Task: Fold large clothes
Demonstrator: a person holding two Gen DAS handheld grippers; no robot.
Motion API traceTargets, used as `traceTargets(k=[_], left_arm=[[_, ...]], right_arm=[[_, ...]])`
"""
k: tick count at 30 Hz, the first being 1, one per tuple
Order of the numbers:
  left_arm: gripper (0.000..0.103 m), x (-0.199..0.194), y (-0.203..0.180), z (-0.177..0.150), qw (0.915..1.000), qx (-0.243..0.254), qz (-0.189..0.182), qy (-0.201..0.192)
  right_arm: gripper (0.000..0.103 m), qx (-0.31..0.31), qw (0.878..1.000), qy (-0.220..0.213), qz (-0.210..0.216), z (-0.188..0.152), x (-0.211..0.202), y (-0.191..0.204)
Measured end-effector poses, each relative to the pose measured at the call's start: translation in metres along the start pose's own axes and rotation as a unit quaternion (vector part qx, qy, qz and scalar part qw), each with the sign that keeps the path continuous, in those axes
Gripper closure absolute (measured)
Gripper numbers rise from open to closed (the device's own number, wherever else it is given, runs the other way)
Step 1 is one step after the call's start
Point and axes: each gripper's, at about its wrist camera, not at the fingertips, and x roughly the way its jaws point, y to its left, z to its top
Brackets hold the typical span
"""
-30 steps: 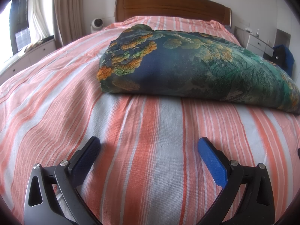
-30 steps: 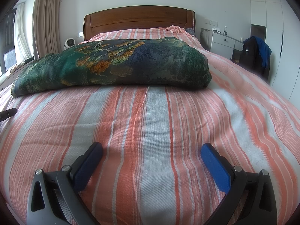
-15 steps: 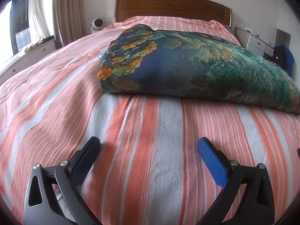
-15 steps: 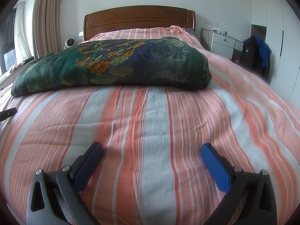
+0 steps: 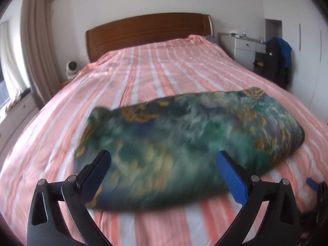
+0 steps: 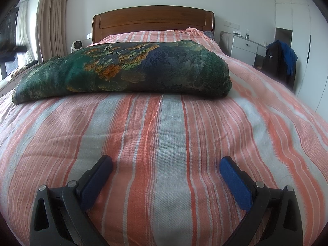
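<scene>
Lifting away from the striped sheet where it sat half a second ago, the left gripper (image 5: pixel 163 171) now looks down over the folded dark green and blue floral garment (image 5: pixel 190 141), its view smeared with motion. Its blue-padded fingers (image 5: pixel 231 179) are spread wide and hold nothing. The right gripper (image 6: pixel 165 176) has not shifted; it sits low over the pink, orange and grey striped bedsheet (image 6: pixel 164 143), fingers equally wide and empty, the garment well ahead at 12 o'clock. That garment lies flat mid-bed, a thick bundle. Beyond it stands the brown wooden headboard (image 6: pixel 152 20); a small white round fan (image 6: pixel 76 45) sits at 10 o'clock, a white drawer cabinet (image 6: pixel 245 48) and hanging dark jacket (image 6: pixel 279 61) at 2 o'clock.
</scene>
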Motion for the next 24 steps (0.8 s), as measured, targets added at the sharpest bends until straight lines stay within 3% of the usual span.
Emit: traceTargets(k=[3, 6, 8, 10, 12, 14, 18, 19, 20, 21, 22, 24], left_arm=[[0.001, 0.039, -0.032, 0.004, 0.9978, 0.052, -0.002, 0.040], [0.003, 0.069, -0.067, -0.032, 0.9857, 0.132, 0.010, 0.104], [0.003, 0.056, -0.080, -0.050, 0.9792, 0.183, 0.012, 0.086], [0.003, 0.041, -0.083, -0.057, 0.9742, 0.207, -0.015, 0.090], [0.003, 0.031, -0.080, -0.052, 0.9740, 0.201, -0.043, 0.096], [0.003, 0.021, -0.074, -0.035, 0.9763, 0.184, -0.066, 0.092], [0.004, 0.006, -0.069, 0.016, 0.9783, 0.147, -0.116, 0.090], [0.004, 0.001, -0.070, 0.030, 0.9777, 0.143, -0.127, 0.086], [0.004, -0.004, -0.075, 0.041, 0.9764, 0.143, -0.138, 0.085], [0.004, -0.007, -0.077, 0.053, 0.9744, 0.144, -0.149, 0.087], [0.004, -0.009, -0.080, 0.061, 0.9726, 0.145, -0.158, 0.091], [0.004, -0.008, -0.093, 0.085, 0.9668, 0.140, -0.187, 0.104]], right_arm=[[0.000, 0.001, 1.000, 0.001, 0.001, 0.002, 0.000, -0.002], [0.000, 0.002, 1.000, 0.007, 0.005, 0.004, -0.002, -0.005], [0.000, 0.005, 1.000, 0.025, 0.018, 0.010, -0.004, -0.009], [0.000, 0.049, 0.997, 0.033, 0.051, 0.018, -0.015, -0.025], [0.000, 0.146, 0.982, 0.001, 0.120, 0.030, -0.030, -0.056], [0.000, 0.235, 0.955, -0.025, 0.176, 0.048, -0.026, -0.087], [0.002, 0.381, 0.902, 0.024, 0.200, 0.068, 0.041, -0.134], [0.008, 0.429, 0.879, 0.018, 0.207, 0.069, 0.060, -0.147], [0.016, 0.456, 0.864, 0.000, 0.212, 0.072, 0.070, -0.154], [0.031, 0.471, 0.855, -0.009, 0.216, 0.075, 0.078, -0.159], [0.053, 0.476, 0.854, -0.008, 0.209, 0.078, 0.082, -0.162], [0.068, 0.461, 0.866, -0.016, 0.195, 0.089, 0.077, -0.161]])
